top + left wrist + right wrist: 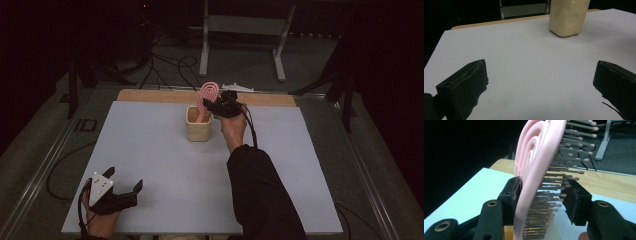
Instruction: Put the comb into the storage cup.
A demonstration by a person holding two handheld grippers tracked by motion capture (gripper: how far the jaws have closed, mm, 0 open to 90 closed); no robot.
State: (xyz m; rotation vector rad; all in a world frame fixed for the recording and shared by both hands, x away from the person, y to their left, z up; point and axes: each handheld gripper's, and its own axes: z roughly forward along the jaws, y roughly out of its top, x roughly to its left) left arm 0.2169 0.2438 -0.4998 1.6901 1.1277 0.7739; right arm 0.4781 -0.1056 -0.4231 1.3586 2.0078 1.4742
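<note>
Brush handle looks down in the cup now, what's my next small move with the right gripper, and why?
Probably open a bit wider, then draw the right gripper straight back. The pink hairbrush already stands handle-down in the beige cup, and the jaws still flank its head, one pad by the bristles, which could snag.

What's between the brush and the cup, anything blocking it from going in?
Nothing visible. The pink brush already stands handle-down in the cream cup. The right gripper brackets its head, one jaw at the back, the other at the bristle tips; whether the pads press is unclear. The left gripper rests open, far off.
</note>
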